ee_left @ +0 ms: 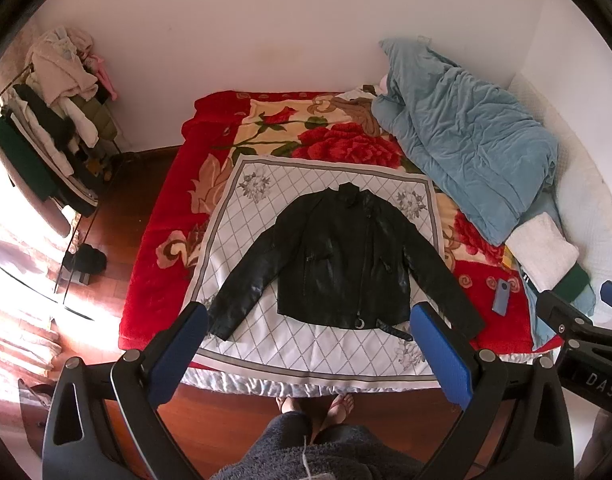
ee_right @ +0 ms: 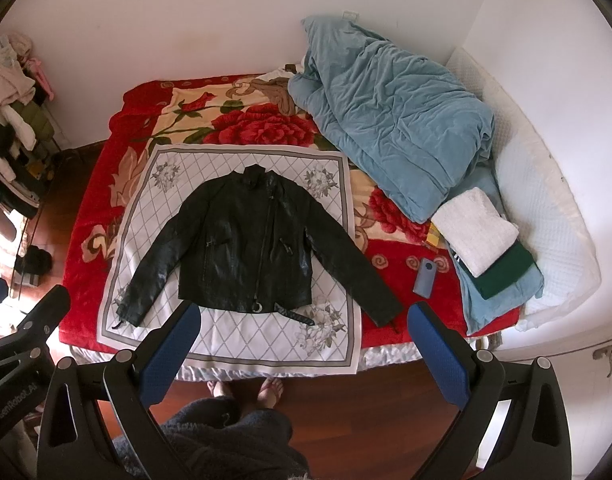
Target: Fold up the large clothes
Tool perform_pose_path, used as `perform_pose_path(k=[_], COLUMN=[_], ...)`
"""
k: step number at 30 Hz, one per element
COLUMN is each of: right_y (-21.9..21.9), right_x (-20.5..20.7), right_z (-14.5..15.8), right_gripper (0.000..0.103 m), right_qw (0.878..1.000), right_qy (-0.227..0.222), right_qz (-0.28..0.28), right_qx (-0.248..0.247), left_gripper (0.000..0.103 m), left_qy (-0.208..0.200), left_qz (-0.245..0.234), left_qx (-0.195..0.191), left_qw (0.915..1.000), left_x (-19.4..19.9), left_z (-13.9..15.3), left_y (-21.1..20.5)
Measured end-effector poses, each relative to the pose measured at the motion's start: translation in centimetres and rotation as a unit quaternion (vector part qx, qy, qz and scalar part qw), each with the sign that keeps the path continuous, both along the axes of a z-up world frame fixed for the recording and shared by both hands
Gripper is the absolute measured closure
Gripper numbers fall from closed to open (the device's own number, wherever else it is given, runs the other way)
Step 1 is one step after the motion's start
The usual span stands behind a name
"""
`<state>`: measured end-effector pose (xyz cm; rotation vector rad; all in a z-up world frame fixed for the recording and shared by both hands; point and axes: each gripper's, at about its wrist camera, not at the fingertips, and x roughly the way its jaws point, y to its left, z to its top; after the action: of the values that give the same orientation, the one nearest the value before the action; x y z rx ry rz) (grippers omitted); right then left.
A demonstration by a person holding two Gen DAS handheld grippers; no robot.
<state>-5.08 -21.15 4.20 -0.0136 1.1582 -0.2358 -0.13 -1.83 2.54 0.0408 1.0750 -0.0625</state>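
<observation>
I'm hovering both grippers, left and right, jaws released and holding nothing, over the jacket lying flat mid-frame on the bed, sleeves spread, probably for easy folding.

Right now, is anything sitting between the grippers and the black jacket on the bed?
Nothing visible. The black jacket lies flat and uncovered on the white patterned cloth. Left gripper and right gripper hang open above the near bed edge. The phone lies just beyond the right sleeve.
</observation>
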Motion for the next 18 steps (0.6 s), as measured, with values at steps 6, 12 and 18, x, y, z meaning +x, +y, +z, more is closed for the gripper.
perform_pose_path(k=[6, 12, 18], right_y=[0.02, 0.07, 0.1], right_x=[0.02, 0.03, 0.07], right_z=[0.04, 0.07, 0.16], right_gripper=[0.0, 0.0, 0.0], right_qw=[1.0, 1.0, 1.0], right_qy=[-0.001, -0.001, -0.002], right_qz=[0.0, -0.001, 0.0], right_qx=[0.0, 0.0, 0.0], left_gripper=[0.0, 0.0, 0.0], left_qy=[-0.001, -0.002, -0.003], left_qz=[0.0, -0.001, -0.001], left_qx=[-0.001, -0.001, -0.002], left_qw=[1.0, 1.0, 1.0], left_x=[-0.06, -0.11, -0.19], left_z=[0.0, 0.0, -0.02], left_y=[0.08, 0.12, 0.16])
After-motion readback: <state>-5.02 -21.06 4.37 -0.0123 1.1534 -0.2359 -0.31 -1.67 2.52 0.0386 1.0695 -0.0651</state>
